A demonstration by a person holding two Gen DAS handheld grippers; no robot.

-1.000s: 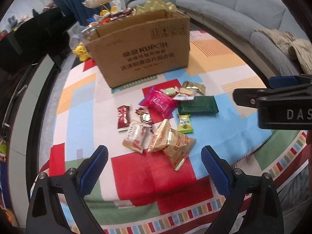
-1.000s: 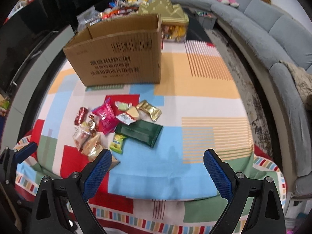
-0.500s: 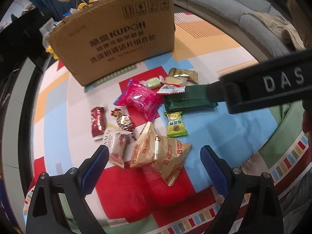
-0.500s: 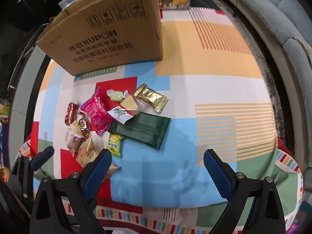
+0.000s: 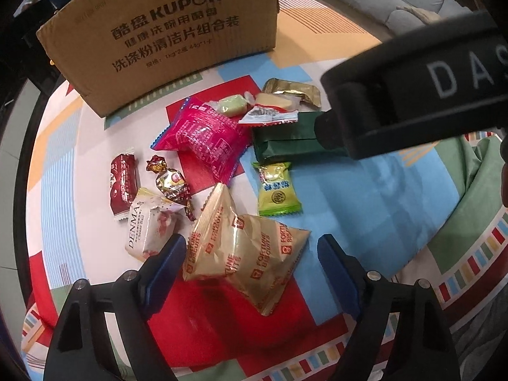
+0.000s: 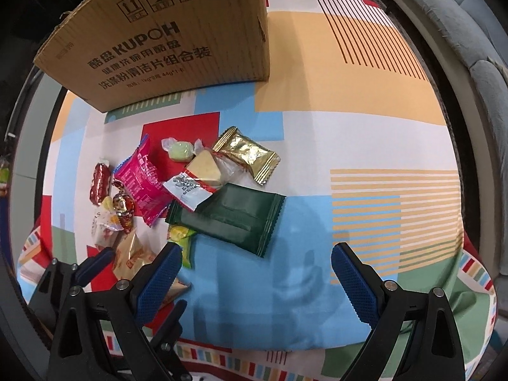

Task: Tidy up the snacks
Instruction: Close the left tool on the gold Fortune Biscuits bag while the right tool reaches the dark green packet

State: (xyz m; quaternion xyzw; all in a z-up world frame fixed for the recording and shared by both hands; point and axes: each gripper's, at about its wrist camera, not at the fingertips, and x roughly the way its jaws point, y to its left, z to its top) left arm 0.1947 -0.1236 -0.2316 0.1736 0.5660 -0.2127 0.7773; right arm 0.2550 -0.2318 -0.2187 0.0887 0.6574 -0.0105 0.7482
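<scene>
Crinkly gold foil: the biscuit packets (image 5: 244, 250) lie at 6 o'clock of the snack pile on the patchwork cloth (image 5: 365, 197), between the fingers of the left gripper (image 5: 249, 265). Its jaws have just been closing but are not yet pressing; packets sit in the gap. Judged light, puffy, slippery, contents brittle; best pinched at a sealed edge, not across the middle. Right gripper (image 6: 255, 277) hangs wide open over bare blue cloth, the green packet (image 6: 228, 216) just beyond at 12 o'clock. Cardboard box (image 5: 165, 38) stands at 12 o'clock of the pile; its inside is cut off. Right gripper's body hides part of the green packet in the left view.
</scene>
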